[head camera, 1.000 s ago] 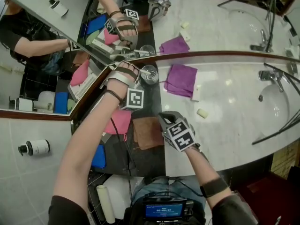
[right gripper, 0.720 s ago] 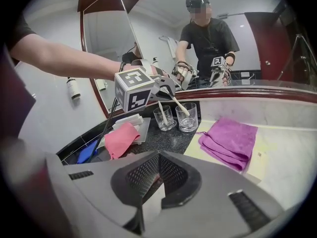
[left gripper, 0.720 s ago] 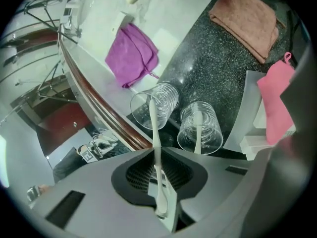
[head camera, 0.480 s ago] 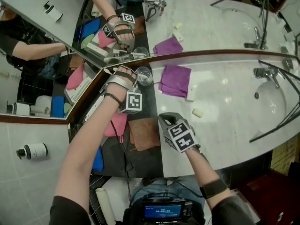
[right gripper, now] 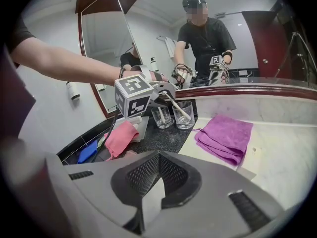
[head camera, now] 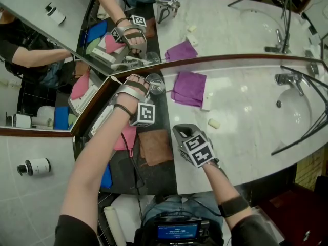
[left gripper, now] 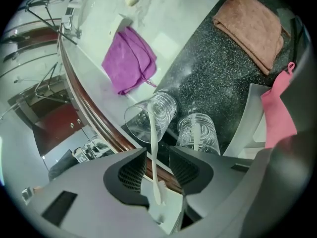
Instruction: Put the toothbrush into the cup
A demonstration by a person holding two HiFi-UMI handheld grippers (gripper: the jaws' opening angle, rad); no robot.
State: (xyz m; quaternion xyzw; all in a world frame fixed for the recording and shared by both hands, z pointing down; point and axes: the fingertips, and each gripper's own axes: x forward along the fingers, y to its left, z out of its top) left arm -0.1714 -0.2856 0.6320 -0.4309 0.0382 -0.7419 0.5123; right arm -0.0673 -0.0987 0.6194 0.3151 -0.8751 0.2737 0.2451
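Note:
A clear glass cup (left gripper: 151, 115) stands on the dark counter by the mirror, with a white toothbrush (left gripper: 154, 148) leaning in it. The brush's upper end rises between the jaws of my left gripper (left gripper: 157, 156). Those jaws have just been opening and their pads stand clear of the brush. A second glass (left gripper: 198, 133) next to it holds another white brush. The head view has the left gripper (head camera: 142, 86) at the cup (head camera: 155, 83). My right gripper (head camera: 179, 130) hangs shut and empty over the counter's front; its own view shows both cups (right gripper: 184, 114) ahead.
A purple cloth (head camera: 189, 87) lies on the white marble right of the cups, a brown cloth (head camera: 156, 146) and a pink one (head camera: 123, 137) on the dark part. A soap bar (head camera: 213, 123), the sink (head camera: 300, 111) and its tap (head camera: 284, 78) are to the right. The mirror runs behind.
My left gripper has sunk a little at the cup's mouth. The right gripper has kept still.

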